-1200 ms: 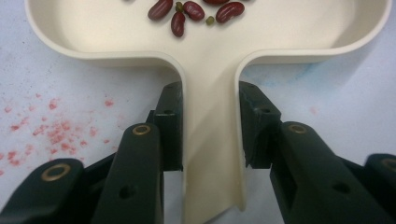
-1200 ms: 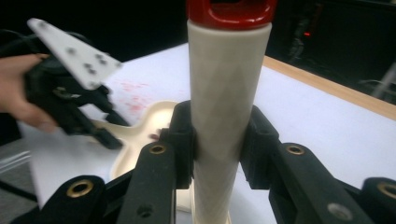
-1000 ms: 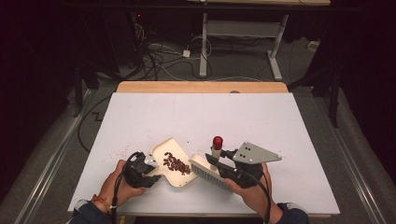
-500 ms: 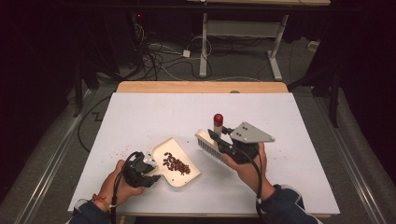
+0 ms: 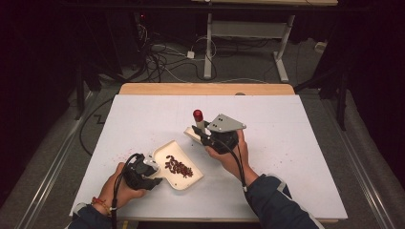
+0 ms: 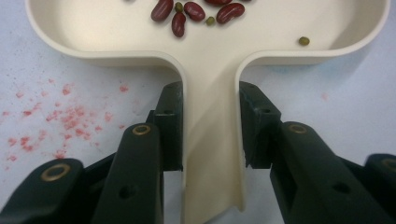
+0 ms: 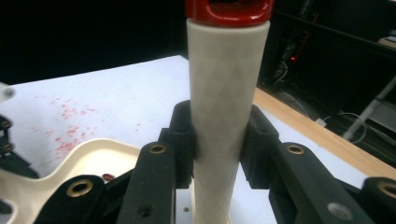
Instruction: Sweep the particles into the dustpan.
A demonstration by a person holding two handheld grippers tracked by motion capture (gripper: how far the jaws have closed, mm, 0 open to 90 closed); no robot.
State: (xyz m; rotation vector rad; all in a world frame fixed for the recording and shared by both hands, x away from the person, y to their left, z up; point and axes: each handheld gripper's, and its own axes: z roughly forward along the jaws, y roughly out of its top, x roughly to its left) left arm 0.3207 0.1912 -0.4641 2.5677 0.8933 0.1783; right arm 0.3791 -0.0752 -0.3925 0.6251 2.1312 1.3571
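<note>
— What sort of place is this?

— A lab or test room, by the look of it. The white table [image 5: 296, 157] is a plain board with a wooden edge [image 5: 205, 88] at the far side, standing in a dark room with black walls.

— What else points that way?

— Loose cables [image 5: 162, 57] lie tangled over the grey floor [image 5: 248, 67] behind it, and a power strip [image 5: 190, 54] sits among them. A second table's metal legs [image 5: 208, 43] stand further back, bare and adjustable-looking. A small red light [image 7: 293, 59] glows on equipment in the dark.

— No home furnishings?

— Just gear and wiring.
</note>
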